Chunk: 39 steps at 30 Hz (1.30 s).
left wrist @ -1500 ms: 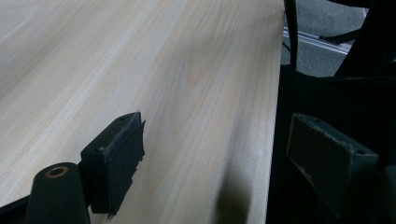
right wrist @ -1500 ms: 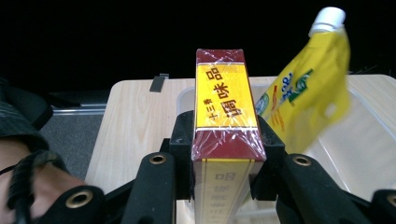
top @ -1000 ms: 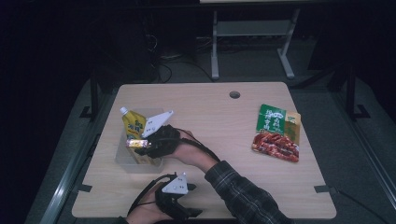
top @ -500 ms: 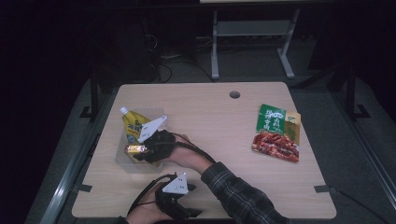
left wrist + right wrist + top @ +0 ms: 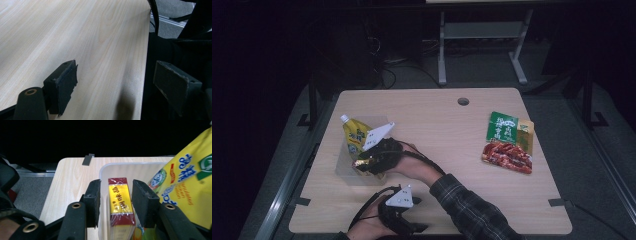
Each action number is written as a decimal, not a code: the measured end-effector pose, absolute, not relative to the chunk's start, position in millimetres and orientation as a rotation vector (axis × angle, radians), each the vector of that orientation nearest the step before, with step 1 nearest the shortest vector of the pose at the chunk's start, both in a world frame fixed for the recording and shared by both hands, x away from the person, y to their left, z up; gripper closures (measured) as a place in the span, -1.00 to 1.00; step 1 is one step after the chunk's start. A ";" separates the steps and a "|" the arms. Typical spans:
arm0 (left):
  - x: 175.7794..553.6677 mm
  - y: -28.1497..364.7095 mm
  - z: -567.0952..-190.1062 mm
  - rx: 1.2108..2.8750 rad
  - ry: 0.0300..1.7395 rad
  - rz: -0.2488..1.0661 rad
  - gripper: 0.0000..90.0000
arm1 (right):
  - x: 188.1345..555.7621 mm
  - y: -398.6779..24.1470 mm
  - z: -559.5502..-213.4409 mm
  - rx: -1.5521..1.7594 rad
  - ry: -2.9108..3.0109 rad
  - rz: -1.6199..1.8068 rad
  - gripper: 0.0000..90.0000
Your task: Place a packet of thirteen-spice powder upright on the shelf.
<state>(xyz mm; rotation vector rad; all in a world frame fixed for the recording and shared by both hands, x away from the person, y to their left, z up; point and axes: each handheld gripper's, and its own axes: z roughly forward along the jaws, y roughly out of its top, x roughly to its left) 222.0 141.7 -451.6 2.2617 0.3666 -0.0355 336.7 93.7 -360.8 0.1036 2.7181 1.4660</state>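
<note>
Yellow box (image 5: 119, 200) bottom cut off between claw (image 5: 116, 202) pads (bin (image 5: 130, 167) rim hides the left pad).

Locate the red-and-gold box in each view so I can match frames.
High view: red-and-gold box left of centre, at the right gripper, over the clear bin.
Right gripper view: bottom centre, between the jaws, gaps either side.
Left gripper view: not in it.
Shared landmark: yellow pouch, top right in the right gripper view.

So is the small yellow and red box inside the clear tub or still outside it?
Inside. The box sits within the tub's rim, between the right gripper's parted jaws, beside the yellow pouch.
</note>
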 end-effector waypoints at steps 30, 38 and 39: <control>228.5 147.0 -451.7 2.278 0.380 -0.014 -0.59 | 331.5 -42.2 -348.3 0.450 2.594 1.471 0.00; 229.2 148.0 -451.6 2.267 0.394 -0.019 -0.59 | 345.0 -93.0 -360.9 0.620 2.538 1.386 0.26; 229.2 148.1 -451.6 2.267 0.395 -0.019 -0.59 | 347.4 -99.7 -362.5 0.648 2.527 1.384 0.31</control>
